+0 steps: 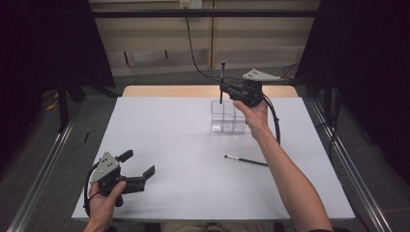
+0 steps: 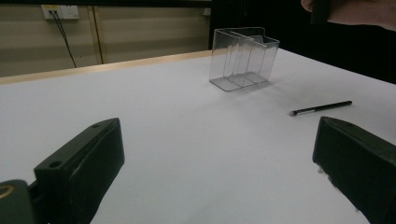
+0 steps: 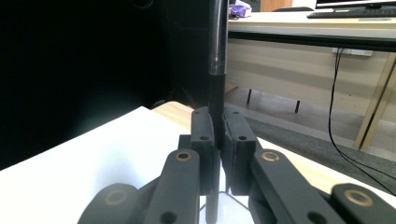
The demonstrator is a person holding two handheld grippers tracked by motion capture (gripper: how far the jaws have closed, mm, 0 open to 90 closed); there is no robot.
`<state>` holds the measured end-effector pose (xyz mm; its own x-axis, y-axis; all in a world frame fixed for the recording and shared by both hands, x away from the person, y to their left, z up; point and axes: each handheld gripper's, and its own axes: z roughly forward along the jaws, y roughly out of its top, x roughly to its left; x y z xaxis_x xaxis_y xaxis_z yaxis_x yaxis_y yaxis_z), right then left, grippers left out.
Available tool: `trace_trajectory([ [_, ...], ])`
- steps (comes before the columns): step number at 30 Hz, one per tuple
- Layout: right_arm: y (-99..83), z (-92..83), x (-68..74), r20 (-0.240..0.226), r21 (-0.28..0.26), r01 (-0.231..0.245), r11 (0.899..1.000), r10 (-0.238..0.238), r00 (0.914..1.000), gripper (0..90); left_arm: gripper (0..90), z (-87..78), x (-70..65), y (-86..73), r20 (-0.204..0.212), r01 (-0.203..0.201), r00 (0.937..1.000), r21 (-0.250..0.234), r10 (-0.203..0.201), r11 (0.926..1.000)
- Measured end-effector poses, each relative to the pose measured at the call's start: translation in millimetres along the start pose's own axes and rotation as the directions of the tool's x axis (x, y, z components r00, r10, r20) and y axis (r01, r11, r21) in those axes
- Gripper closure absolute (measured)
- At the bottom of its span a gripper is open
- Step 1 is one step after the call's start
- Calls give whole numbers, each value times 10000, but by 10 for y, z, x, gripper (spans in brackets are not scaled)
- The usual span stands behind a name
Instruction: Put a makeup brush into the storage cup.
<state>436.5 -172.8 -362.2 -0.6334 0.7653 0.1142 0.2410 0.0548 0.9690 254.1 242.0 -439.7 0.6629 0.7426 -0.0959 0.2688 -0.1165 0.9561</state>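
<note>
At the lower left of the high view, the left gripper (image 1: 138, 169) rests low over the white desk (image 1: 164, 145) in the person's left hand (image 1: 104, 198), its fingers spread wide with nothing between them; in the left gripper view the two black fingers (image 2: 79, 168) stand far apart at the bottom corners over bare desk. Further up, right of centre in the high view, a thin black brush (image 1: 245, 160) lies flat on the desk, well apart from both grippers; in the left gripper view it lies at the right middle (image 2: 320, 108). Beyond it, in the upper centre, stands a clear plastic organizer (image 1: 227, 117) with several compartments, upright on the desk. Just above it the right gripper (image 1: 223, 88), held in the right hand (image 1: 254, 116), pinches a second black brush (image 1: 222, 82), which stands upright with its lower end over the organizer. In the right gripper view the fingers (image 3: 203, 140) press together on that brush's dark handle (image 3: 217, 56), which rises to the top of the frame.
</note>
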Motion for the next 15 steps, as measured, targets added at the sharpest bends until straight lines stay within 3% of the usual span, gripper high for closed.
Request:
trace_trajectory([
  [15,-183,68,3,-15,350,-76,9994,76,10000,842,22,2,45,-5,-141,-18,9999,85,19,10000],
])
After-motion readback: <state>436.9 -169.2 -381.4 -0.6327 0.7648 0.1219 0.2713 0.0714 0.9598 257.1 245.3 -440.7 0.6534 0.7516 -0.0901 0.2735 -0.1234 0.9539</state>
